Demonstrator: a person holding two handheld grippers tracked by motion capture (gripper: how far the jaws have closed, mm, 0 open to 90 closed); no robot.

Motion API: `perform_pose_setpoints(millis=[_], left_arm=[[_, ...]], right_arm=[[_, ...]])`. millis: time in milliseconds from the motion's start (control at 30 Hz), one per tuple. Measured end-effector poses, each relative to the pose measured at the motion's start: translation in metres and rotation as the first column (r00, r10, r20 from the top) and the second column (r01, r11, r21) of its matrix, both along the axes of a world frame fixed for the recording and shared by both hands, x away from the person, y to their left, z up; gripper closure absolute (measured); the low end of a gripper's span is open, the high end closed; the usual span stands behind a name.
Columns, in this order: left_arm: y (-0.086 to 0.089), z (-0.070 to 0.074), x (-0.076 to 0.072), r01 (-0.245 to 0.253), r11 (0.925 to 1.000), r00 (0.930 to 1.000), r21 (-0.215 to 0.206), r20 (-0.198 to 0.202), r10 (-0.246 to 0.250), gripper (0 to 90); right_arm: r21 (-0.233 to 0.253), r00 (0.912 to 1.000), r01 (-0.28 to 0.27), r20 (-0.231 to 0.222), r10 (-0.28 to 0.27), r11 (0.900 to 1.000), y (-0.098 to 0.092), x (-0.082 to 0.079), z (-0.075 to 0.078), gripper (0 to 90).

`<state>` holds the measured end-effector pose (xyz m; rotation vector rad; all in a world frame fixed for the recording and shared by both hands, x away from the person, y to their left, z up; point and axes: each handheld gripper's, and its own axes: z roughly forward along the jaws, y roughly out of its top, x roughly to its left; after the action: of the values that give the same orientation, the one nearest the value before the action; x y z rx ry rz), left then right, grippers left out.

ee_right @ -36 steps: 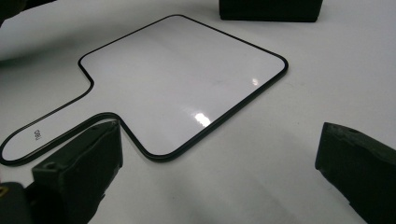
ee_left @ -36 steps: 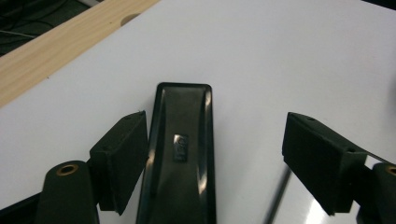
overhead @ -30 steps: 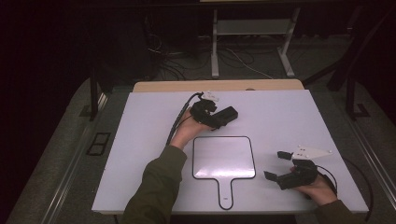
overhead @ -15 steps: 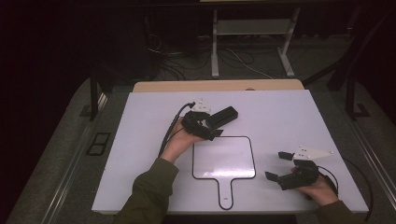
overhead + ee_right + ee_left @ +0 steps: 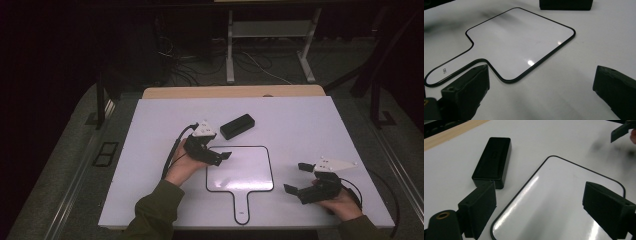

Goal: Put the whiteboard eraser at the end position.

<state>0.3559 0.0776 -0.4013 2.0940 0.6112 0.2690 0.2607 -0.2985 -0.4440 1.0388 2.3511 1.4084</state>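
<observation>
Both pairs of jaws stand wide apart and hold nothing. The left gripper point(image 5: 214, 152) hovers over the top-left corner of the small whiteboard point(image 5: 240, 170), and in the left gripper view the black box point(image 5: 492, 161) lies at about 11 o'clock from its jaws, just beyond the left one and just beside the whiteboard, not touching it. In the high view this box point(image 5: 237, 126) sits at about 1 o'clock from the left gripper, near the middle of the white table point(image 5: 310, 120). The right gripper point(image 5: 305, 179) rests at 3 o'clock from the whiteboard, apart from it. I judge the box to be the thing in hand. It is a long rectangular block, matt black, with rounded edges and a faint recessed panel on top. It looks stiff and light, probably hard plastic, so it should not deform, but the smooth sides may slip. The best hold seems to be across the two long sides, near the middle of its length, so it does not tip.
</observation>
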Motion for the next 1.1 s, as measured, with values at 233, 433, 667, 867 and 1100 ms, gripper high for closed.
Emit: perform_pose_setpoints(millis=[233, 433, 667, 867, 1100], left_arm=[[0.010, 0.000, -0.015, -0.003, 0.9999, 1.0000, -0.010, 0.004, 0.003, 6.8], [0.022, -0.004, -0.031, -0.017, 0.9997, 0.9998, -0.020, 0.009, 0.017, 3.5], [0.039, -0.011, -0.047, -0.035, 0.9984, 0.9992, -0.044, 0.020, 0.036, 0.0], [0.057, -0.017, -0.060, -0.058, 0.9962, 0.9983, -0.064, 0.008, 0.058, 0.0], [0.074, -0.023, -0.077, -0.056, 0.9947, 0.9982, -0.086, 0.013, 0.058, 0.0]], right_arm=[[0.001, 1.0000, 0.000, 0.001, 0.000, 1.000, 0.000, 0.000, 0.000, 0.0], [0.002, 1.0000, 0.000, 0.005, 0.000, 1.000, -0.001, 0.000, 0.000, 0.0], [0.000, 1.0000, 0.000, 0.004, 0.000, 1.000, 0.000, -0.001, 0.000, 0.0], [-0.002, 1.0000, 0.001, 0.004, -0.001, 1.000, 0.000, -0.001, 0.000, 0.0], [-0.002, 1.0000, 0.001, 0.004, -0.001, 1.000, 0.000, -0.001, 0.000, 0.0]])
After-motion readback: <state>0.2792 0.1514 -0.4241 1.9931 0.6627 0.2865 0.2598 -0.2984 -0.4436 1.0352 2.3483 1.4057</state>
